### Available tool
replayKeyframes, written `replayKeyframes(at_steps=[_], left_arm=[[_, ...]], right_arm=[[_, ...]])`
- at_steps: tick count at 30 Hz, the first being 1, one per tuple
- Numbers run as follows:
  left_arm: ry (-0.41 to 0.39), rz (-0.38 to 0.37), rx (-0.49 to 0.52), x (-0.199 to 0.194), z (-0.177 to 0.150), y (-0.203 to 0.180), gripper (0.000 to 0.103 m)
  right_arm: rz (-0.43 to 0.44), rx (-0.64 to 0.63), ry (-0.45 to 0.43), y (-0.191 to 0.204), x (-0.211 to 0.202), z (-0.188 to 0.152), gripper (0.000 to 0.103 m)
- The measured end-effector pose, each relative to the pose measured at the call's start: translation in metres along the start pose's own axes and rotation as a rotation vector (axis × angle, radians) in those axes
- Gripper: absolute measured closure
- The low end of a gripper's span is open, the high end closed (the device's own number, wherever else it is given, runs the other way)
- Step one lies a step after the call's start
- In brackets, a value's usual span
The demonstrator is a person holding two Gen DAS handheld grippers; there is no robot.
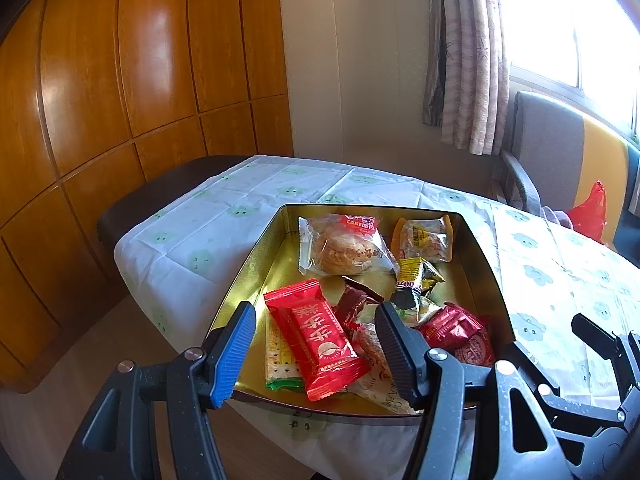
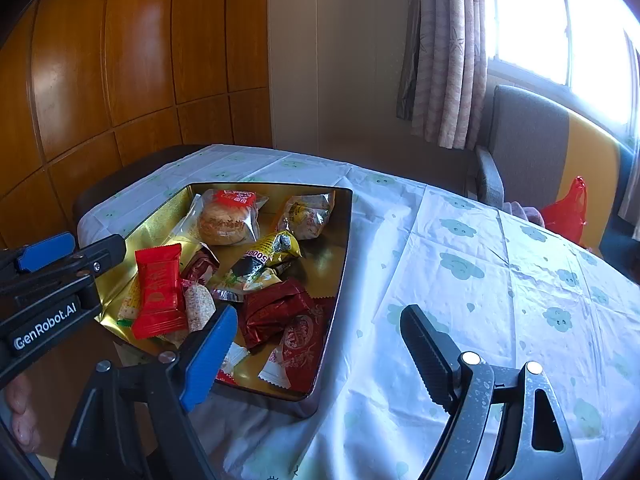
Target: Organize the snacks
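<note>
Now both the left hand-held gripper [image 1: 316, 344] and the right hand-held gripper [image 2: 320, 344] hover released and empty, while wrapped snacks [image 2: 256, 272] lie in the gold tin [image 1: 256, 264] on the desk's [image 2: 500, 280] near left corner.

Left gripper [image 1: 316, 344] hovers over the near end of a gold tin [image 1: 256, 264], jaws apart, nothing between the pads. Tin holds wrapped snacks: a red packet [image 1: 316, 344] in front, a clear-wrapped cake [image 1: 344, 248] at the back. Tin rests on a cloud-print tablecloth [image 1: 192, 232].
</note>
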State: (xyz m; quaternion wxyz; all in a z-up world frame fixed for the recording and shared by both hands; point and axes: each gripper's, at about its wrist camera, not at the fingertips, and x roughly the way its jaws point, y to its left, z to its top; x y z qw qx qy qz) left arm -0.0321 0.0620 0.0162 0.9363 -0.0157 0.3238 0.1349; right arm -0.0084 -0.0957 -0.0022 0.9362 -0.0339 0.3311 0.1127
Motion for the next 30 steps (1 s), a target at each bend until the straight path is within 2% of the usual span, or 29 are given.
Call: replayKeyframes(at_steps=[18, 21, 24, 27, 30], left_arm=[[0.005, -0.001, 0.012, -0.001, 0.0, 0.0, 0.04], [-0.016, 0.004, 0.033, -0.003, 0.0, -0.003, 0.053], [-0.042, -0.008, 0.036, -0.006, 0.001, -0.002, 0.061], [-0.052, -0.013, 0.039, -0.008, 0.004, -0.002, 0.062], [-0.019, -0.021, 0.031, -0.004, 0.005, 0.0, 0.062]], right_arm=[[0.001, -0.014, -0.01, 0.002, -0.003, 0.0, 0.016], [0.002, -0.013, -0.011, 0.002, -0.003, -0.001, 0.016], [0.002, -0.012, -0.015, 0.001, -0.003, -0.001, 0.016], [0.005, 0.0, -0.019, -0.003, -0.004, 0.0, 0.016], [-0.004, 0.029, -0.023, -0.016, -0.006, 0.002, 0.016]])
